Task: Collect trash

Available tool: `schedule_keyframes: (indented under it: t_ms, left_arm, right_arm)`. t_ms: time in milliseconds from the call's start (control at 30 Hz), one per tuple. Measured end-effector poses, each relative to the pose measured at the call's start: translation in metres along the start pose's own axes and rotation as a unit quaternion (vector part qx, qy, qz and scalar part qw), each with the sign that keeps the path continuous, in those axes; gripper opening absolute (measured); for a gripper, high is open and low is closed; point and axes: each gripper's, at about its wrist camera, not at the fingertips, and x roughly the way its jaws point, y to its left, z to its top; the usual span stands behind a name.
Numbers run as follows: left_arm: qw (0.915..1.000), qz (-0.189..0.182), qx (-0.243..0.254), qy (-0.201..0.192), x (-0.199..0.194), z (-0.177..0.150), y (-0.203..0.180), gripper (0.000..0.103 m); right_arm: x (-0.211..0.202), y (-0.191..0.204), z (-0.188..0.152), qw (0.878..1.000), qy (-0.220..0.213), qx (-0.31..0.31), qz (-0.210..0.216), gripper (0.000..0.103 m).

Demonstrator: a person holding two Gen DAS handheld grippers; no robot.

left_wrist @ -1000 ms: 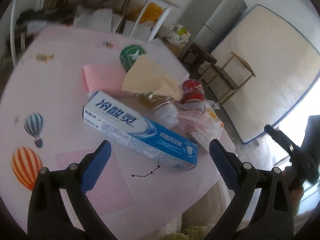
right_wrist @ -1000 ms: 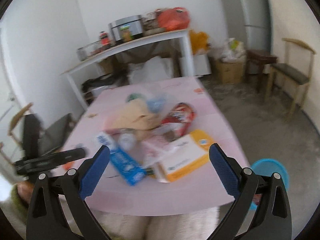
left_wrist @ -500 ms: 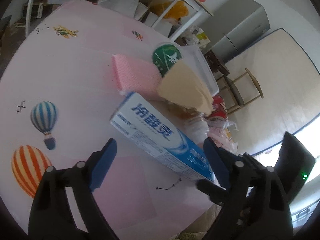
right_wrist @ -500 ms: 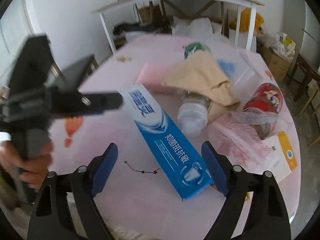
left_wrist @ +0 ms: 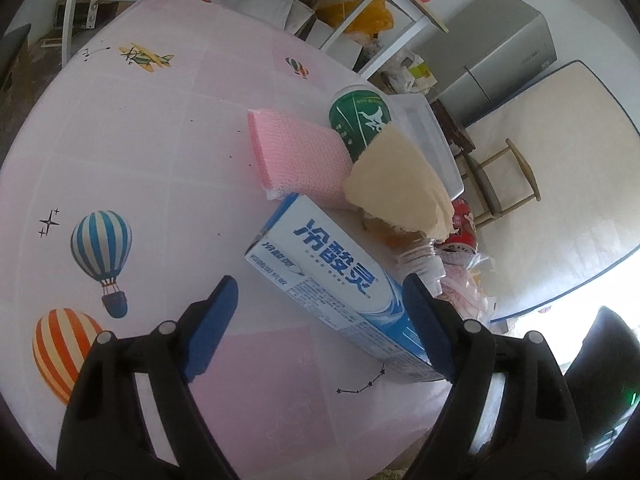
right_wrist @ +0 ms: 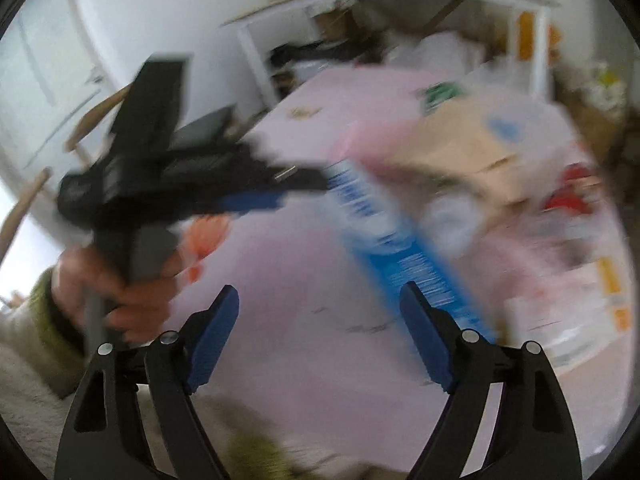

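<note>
Jaws of the left gripper stand wide apart, gripping nothing, above the pink tabletop; the toothpaste box lies slantwise between and just beyond them, its near end by the right-side jaw. Past the box sit a pink sponge, a green cup and tan paper. The right gripper is likewise apart and empty, the box blurred ahead by its right-side jaw.

one toothpaste box, one pink sponge, one green cup, one red can, one clear bottle
</note>
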Motion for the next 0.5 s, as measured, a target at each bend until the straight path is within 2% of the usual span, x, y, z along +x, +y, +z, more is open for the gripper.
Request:
schedule_keyframes:
  t_ms: [100,233,300,367,433,500]
  left_arm:
    - [0.9999,0.001,-0.002,0.010,0.005,-0.002,0.000,0.080]
    - [0.9998,-0.005,-0.002,0.019,0.008,-0.007,-0.001,0.080]
    - [0.9998,-0.004,0.000,0.021,0.008,-0.009,-0.002,0.080]
    - [0.9997,-0.001,-0.001,0.026,0.008,-0.010,-0.001,0.080]
    - [0.9995,0.000,-0.004,0.030,0.009,-0.010,0.000,0.080]
    - [0.9995,0.002,-0.006,0.032,0.008,-0.010,0.000,0.080]
  right_arm:
    - [0.008,-0.016,0.005,0.998,0.009,0.004,-0.055,0.080]
    - [0.030,-0.019,-0.002,0.996,0.052,0.007,-0.068,0.080]
    - [0.027,-0.020,-0.004,0.997,0.051,0.005,-0.066,0.081]
    - [0.027,-0.019,-0.004,0.997,0.059,0.010,-0.041,0.081]
    - [0.026,-0.020,-0.008,0.996,0.080,0.027,0.013,0.081]
    - [0.031,-0.020,-0.012,0.993,0.094,0.043,0.049,0.081]
